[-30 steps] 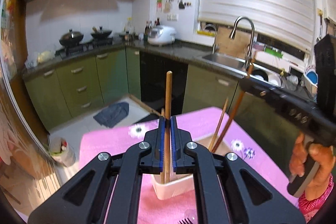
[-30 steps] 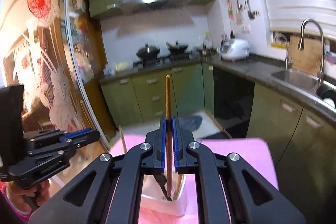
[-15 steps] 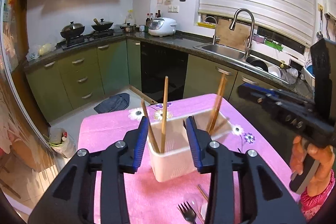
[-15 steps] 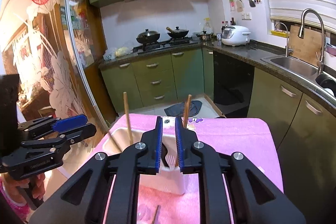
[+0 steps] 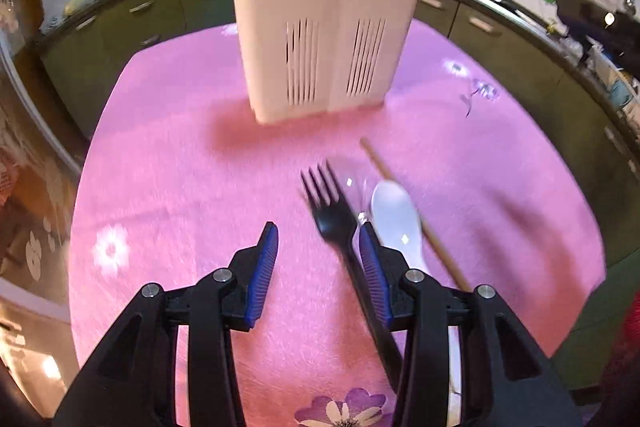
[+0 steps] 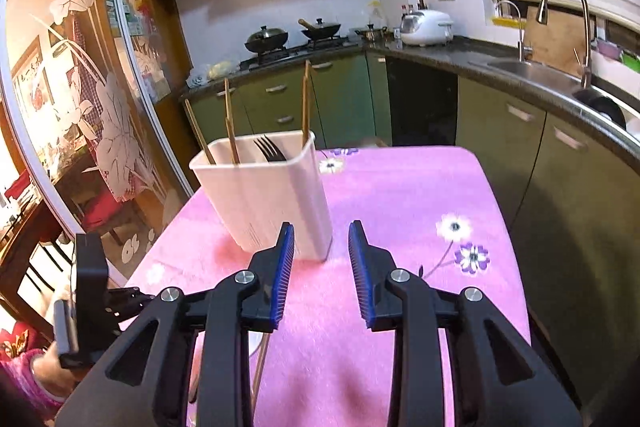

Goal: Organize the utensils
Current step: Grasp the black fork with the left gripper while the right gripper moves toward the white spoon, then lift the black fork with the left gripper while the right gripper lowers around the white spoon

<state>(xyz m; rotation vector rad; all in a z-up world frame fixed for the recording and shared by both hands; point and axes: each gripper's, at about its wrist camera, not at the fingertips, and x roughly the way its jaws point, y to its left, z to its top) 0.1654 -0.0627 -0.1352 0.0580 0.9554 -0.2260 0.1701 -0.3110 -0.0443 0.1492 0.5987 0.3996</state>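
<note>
The white slotted holder (image 5: pixel 326 27) is stood upright toward the far edge of the pink-clothed table (image 5: pixel 168 155), with wooden chopsticks (image 6: pixel 306 103) and a dark fork (image 6: pixel 270 149) already dropped in, so the sorted pieces are kept together and clear of the loose ones. The left tool (image 5: pixel 318 253) is held empty, its jaws opening over the black fork (image 5: pixel 334 211), which lies beside a white spoon (image 5: pixel 398 219) and a stray chopstick (image 5: pixel 412 219) toward the near edge, apparently so that one of them can be straddled next. The right tool (image 6: pixel 321 257) is likewise empty and opening, pointed at the holder's base with nothing between its jaws.
</note>
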